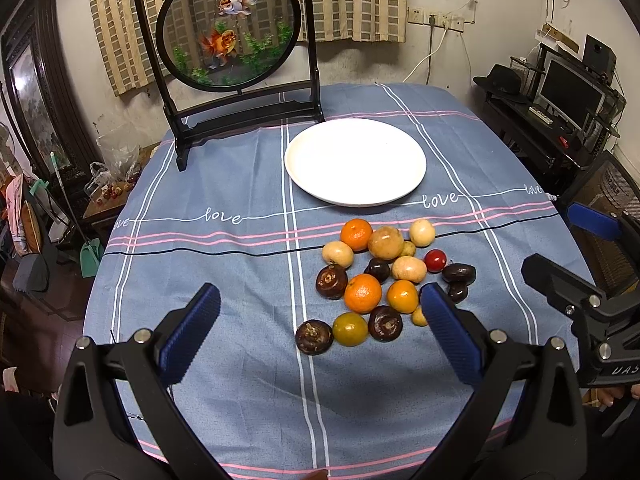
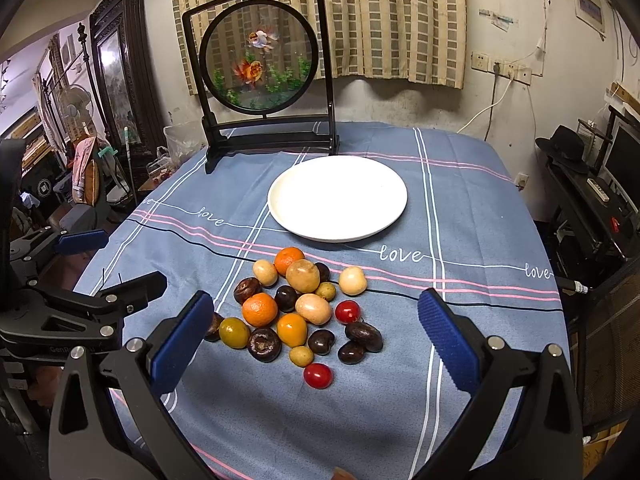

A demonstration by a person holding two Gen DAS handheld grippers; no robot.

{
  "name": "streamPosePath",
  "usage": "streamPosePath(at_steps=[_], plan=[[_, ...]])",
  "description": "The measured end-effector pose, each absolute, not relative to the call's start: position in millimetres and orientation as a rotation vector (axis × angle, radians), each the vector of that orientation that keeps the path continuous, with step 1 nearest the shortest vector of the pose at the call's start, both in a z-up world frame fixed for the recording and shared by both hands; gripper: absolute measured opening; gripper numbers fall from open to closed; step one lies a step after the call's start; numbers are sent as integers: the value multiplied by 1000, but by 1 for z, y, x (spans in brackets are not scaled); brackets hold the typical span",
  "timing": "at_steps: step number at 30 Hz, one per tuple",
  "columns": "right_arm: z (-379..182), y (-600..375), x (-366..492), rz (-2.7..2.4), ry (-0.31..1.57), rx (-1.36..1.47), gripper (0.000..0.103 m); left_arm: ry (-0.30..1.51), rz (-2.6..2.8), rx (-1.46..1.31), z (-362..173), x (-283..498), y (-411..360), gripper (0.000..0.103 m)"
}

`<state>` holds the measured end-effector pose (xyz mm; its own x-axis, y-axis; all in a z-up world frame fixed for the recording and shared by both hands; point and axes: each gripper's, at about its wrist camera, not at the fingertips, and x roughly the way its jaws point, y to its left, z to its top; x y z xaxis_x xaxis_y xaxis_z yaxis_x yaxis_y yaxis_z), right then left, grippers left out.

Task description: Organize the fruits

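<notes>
Nothing picked up yet: both grippers, left (image 1: 320,320) and right (image 2: 316,328), spread wide and hovering empty over the near edge of the tablecloth (image 2: 480,240). Fruit pile (image 2: 304,312) sitting loose on the cloth, just short of the plate (image 2: 280,200). Probably best to start with an outlier like the near cherry tomato (image 2: 318,375), standing a bit apart from the rest, so no neighbours get bumped and roll off. Worth coming straight down, closing gently since round stuff squirts out. Plate totally bare so far, white, nothing on it, beside the goldfish screen (image 2: 260,56).
</notes>
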<state>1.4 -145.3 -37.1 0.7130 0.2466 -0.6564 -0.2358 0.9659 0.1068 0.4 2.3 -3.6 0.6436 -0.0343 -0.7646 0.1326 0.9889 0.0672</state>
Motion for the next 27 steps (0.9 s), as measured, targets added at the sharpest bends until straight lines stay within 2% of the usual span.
streamPosePath(at_steps=[27], plan=[[-38,-144,1,270,731,7,102,874,-96,114,-3,2,3,101]])
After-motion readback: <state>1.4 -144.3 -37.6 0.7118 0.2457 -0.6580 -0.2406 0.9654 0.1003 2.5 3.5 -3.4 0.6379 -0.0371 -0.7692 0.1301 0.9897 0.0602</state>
